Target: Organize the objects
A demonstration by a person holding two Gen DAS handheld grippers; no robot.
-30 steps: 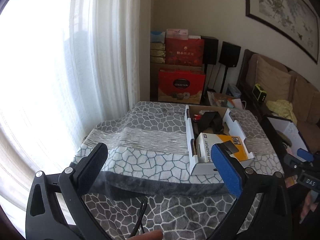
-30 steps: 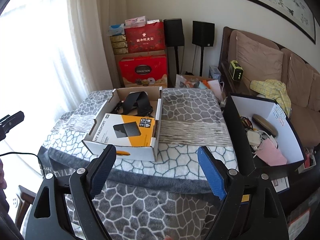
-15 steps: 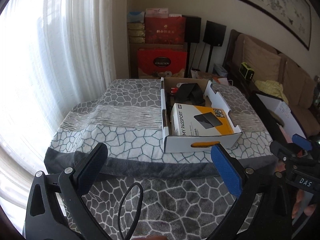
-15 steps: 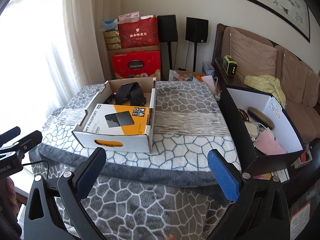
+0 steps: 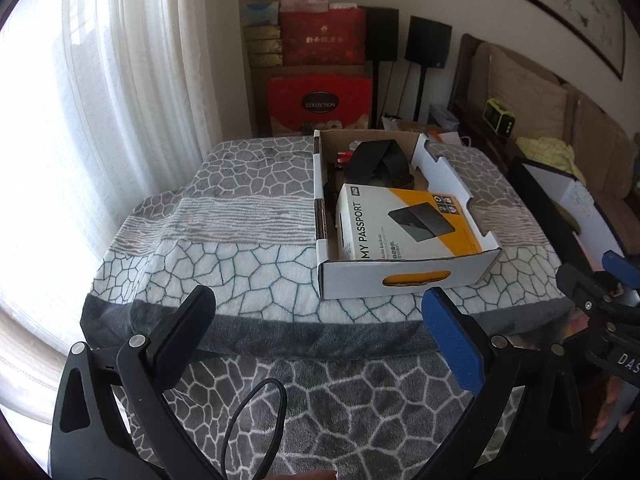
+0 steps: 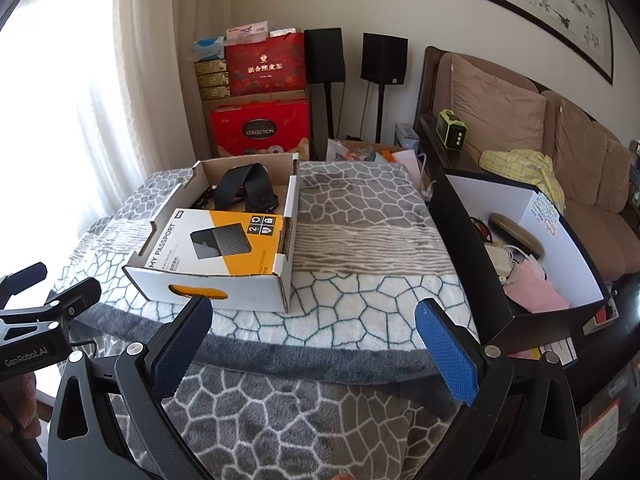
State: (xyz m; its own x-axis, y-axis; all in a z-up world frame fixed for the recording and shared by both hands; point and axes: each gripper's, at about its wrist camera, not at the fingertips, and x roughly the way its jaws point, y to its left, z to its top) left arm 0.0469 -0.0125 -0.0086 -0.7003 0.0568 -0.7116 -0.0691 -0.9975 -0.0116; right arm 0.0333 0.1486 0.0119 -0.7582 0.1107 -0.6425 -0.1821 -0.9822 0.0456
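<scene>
Because the task only says to organize objects, we judge handling from what lies in view: a white cardboard tray (image 6: 224,292) sits on the blanket-covered bench (image 6: 360,288), toward its left half, and holds an orange-and-white hard-drive box (image 6: 216,242) at the near end and a black strap (image 6: 246,188) behind it. The drive box looks stiff, smooth-sided and fairly light, though we would treat whatever is inside it as fragile; its long edges offer the firmest hold, and its top face stands just above the tray wall. The strap is soft and floppy, so we would pinch it at a fold. The tray itself is thin card and may flex if lifted by one wall; the oval cutout in its near wall is a natural handle. Both the left gripper (image 5: 316,320) and the right gripper (image 6: 312,328) hang spread wide and empty over the near edge of the bench. A black bin (image 6: 520,240) with mixed items stands just off the right edge. Between tray and bin the blanket is bare, giving open room; the plush cloth may drag under anything we slide across it.
</scene>
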